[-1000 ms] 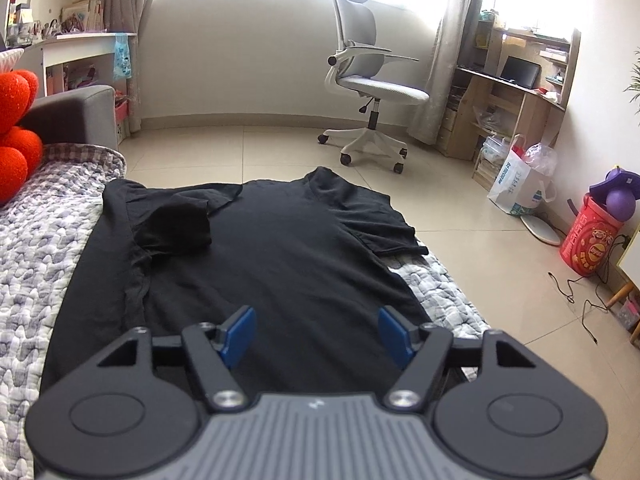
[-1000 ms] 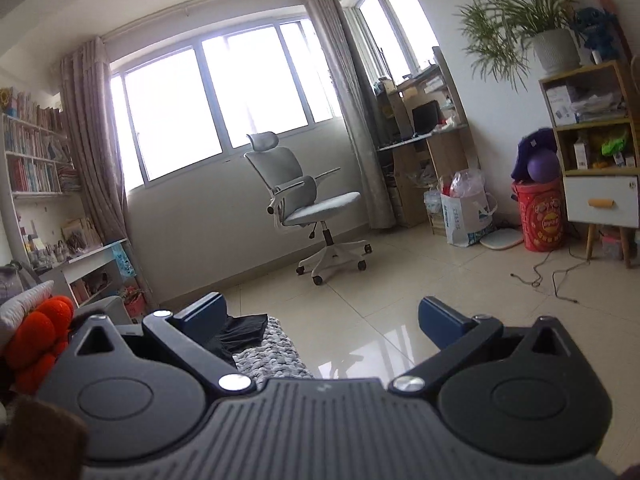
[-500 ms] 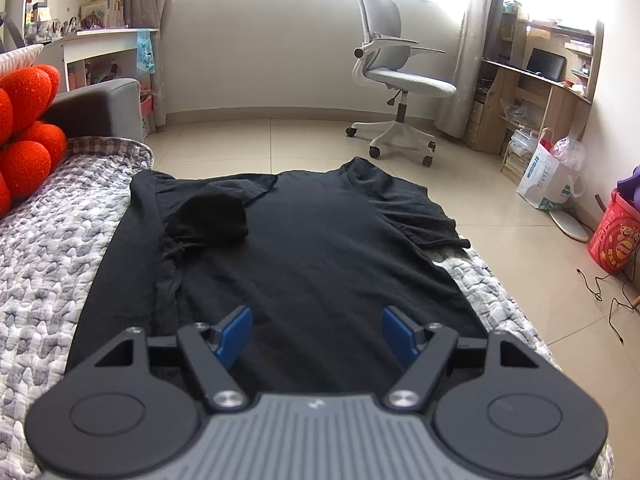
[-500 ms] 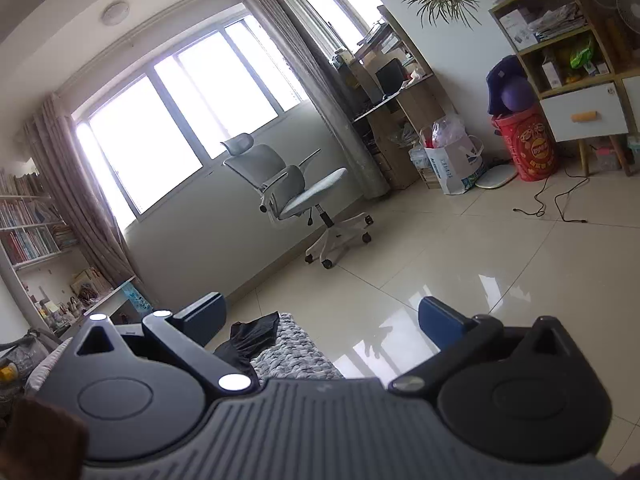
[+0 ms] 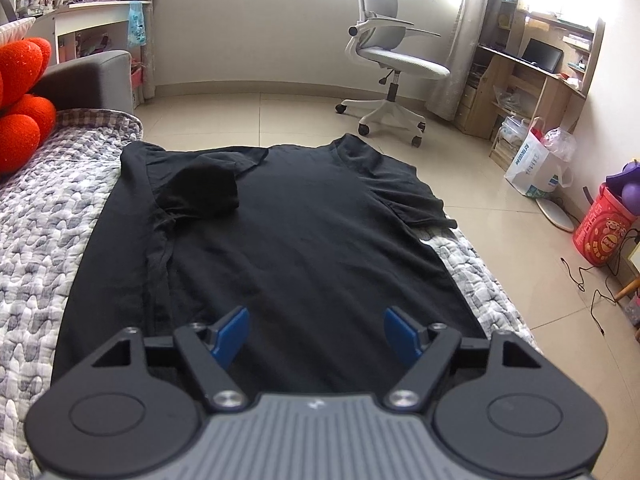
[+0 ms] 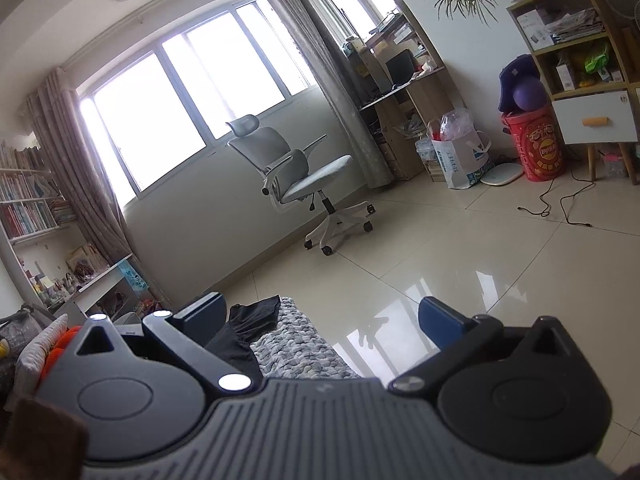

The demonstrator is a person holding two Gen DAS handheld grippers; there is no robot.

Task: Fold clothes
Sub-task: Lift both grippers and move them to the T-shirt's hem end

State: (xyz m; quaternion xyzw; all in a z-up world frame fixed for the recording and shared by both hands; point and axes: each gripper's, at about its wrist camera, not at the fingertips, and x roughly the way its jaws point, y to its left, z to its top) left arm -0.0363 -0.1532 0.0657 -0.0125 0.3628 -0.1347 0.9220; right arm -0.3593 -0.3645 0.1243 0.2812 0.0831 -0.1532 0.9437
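Closest to me, my left gripper (image 5: 316, 330) hangs over the hem end of the black T-shirt (image 5: 304, 240), its blue fingers (image 5: 230, 334) apart and widening, with only cloth below them and nothing pinched between them. My right gripper (image 6: 320, 316) sits off the side of the bed, aimed out across the room; its fingers (image 6: 440, 320) stand well apart with nothing between them.

The T-shirt lies flat on the grey-and-white quilt (image 5: 36, 220) of the bed, hem toward me and collar at the far edge. Its left sleeve is folded in over the chest, while the right sleeve lies spread out flat near the bed's edge. In the right wrist view only a corner of the shirt (image 6: 248, 324) shows, on the quilt (image 6: 292, 344) beside the left finger.

A red cushion (image 5: 20, 100) rests at the quilt's left side. Beyond the bed is tiled floor (image 5: 248, 120), then a grey office chair (image 5: 388, 60) under the window, a wooden desk (image 5: 528, 80) to its right and a red bucket (image 5: 604, 232) by the wall.
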